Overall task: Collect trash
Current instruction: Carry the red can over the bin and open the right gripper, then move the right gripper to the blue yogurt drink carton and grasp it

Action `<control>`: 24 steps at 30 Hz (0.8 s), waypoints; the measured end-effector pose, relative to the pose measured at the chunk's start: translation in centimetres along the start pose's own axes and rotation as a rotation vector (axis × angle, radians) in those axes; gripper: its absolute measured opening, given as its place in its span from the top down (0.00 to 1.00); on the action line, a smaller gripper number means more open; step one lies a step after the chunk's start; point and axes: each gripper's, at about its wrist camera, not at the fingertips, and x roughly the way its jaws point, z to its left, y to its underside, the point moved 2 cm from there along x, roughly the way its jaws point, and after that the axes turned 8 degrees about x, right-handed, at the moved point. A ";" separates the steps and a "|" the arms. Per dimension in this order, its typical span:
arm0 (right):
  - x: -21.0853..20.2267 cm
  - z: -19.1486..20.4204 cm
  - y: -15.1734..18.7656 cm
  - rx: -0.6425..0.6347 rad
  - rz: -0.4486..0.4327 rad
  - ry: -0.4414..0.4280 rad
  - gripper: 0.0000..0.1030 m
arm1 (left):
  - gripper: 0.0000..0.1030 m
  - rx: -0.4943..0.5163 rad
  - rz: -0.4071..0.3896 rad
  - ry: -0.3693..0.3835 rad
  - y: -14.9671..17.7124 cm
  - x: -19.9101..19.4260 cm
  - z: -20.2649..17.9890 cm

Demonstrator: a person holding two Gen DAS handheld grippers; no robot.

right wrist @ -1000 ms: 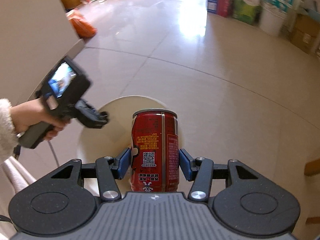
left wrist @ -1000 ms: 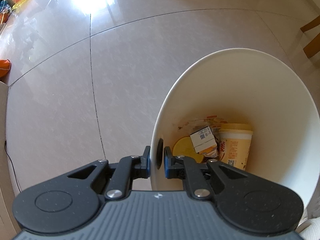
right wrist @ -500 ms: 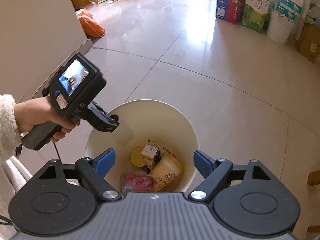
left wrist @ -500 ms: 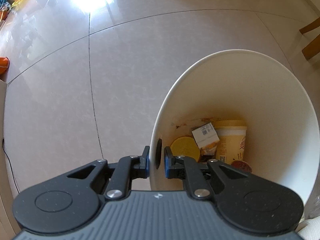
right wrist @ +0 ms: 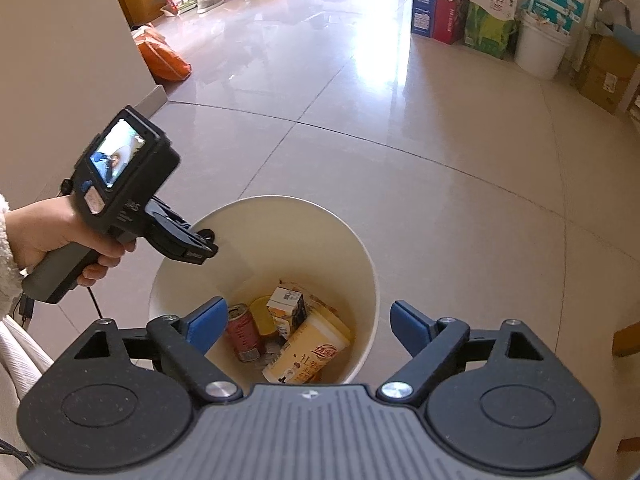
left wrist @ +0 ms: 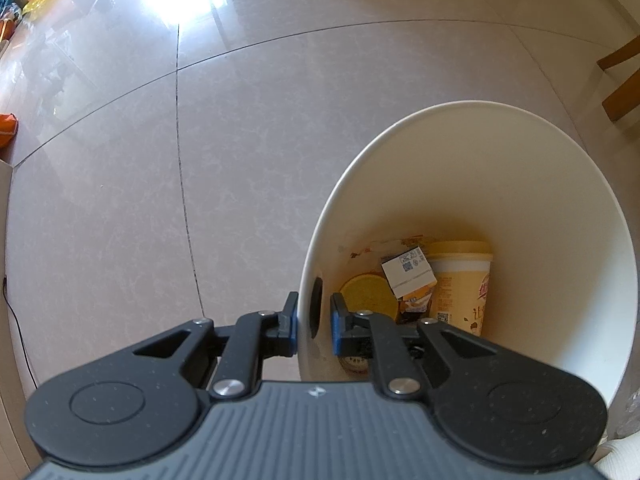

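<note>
A cream round bin (right wrist: 360, 264) stands on the tiled floor. Inside lie a red can (right wrist: 244, 334), a yellow cup (right wrist: 308, 354), a small carton (right wrist: 286, 310) and a yellow lid (right wrist: 262, 314). My right gripper (right wrist: 308, 324) hovers above the bin, open and holding nothing. My left gripper (left wrist: 314, 316) is shut on the bin's rim (left wrist: 306, 300), one finger outside the wall and one inside. In the left wrist view the cup (left wrist: 462, 284), the carton (left wrist: 408, 276) and the lid (left wrist: 366, 294) show at the bottom; the can's end (left wrist: 354, 364) peeks below the inner finger.
A hand (right wrist: 60, 240) holds the left gripper's handle (right wrist: 120, 200) at the bin's left side. A wall corner (right wrist: 68, 60) rises at left with an orange bag (right wrist: 162, 56) beside it. Boxes (right wrist: 488, 8) and a white bucket (right wrist: 540, 46) line the far wall. Wooden furniture legs (left wrist: 624, 76) stand to the right.
One second ago my right gripper was shut on the red can above the bin. It opened, and the can dropped into the bin. The left gripper kept its grip on the rim.
</note>
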 end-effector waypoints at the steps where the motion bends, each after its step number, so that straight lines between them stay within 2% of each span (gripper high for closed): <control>1: 0.1 -0.3 0.1 0.008 0.001 0.004 0.10 | 0.87 0.001 -0.001 0.001 0.0 0.0 0.0; 14: 2.1 -6.1 3.4 0.176 -0.010 0.078 0.06 | 0.87 0.004 -0.002 0.005 0.0 0.0 0.1; 24: 6.1 -14.7 7.5 0.340 -0.017 0.155 0.05 | 0.87 0.006 -0.004 0.016 -0.1 -0.1 0.2</control>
